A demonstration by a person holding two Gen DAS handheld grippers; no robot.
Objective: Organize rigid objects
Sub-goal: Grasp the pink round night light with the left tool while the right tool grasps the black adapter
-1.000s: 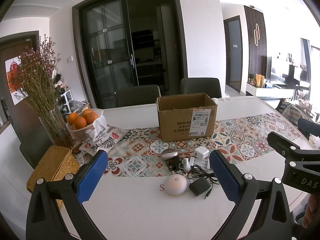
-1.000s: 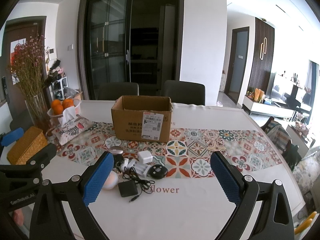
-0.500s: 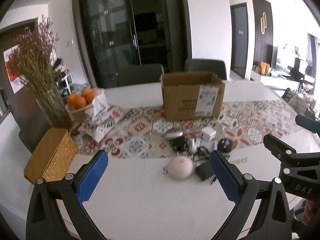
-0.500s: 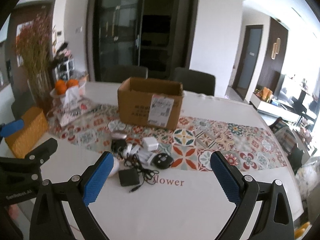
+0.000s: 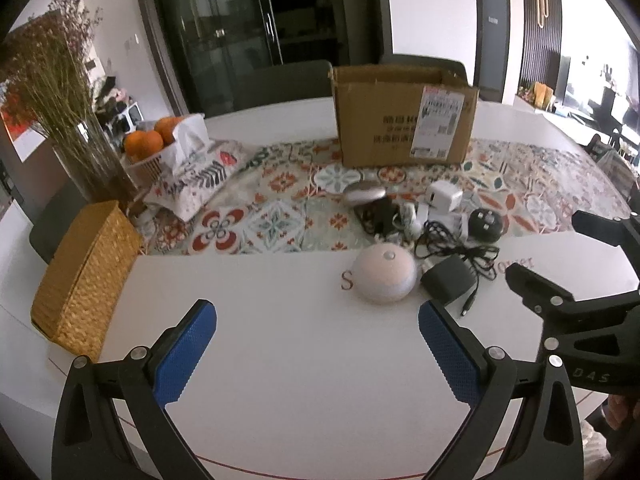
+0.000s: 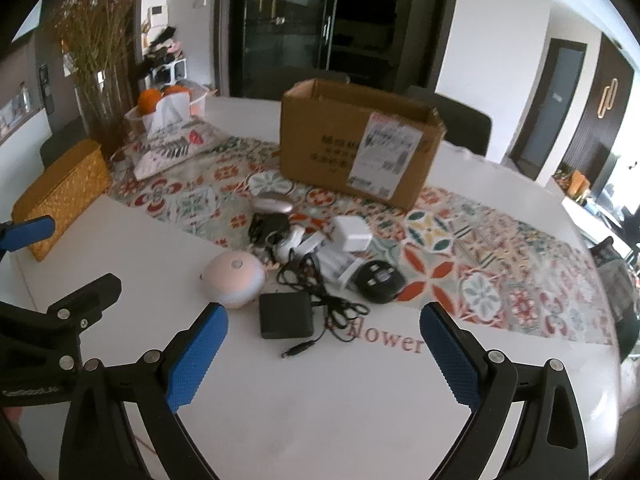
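Here, one cardboard box (image 6: 356,142), two black adapters (image 6: 285,315).

Inside of cardboard box (image 5: 404,116) hidden behind its front wall, both views. Label text on box too small to read. Small white bits behind black cable (image 6: 320,284) tangled, can't tell what's what. Printed word on tablecloth (image 5: 280,320) half covered by pink dome (image 5: 385,278) in left view, only "S" showing. Left gripper (image 6: 24,236) cut off at frame edge in right view. Bg beyond right-hand doorway blown out, blurred.
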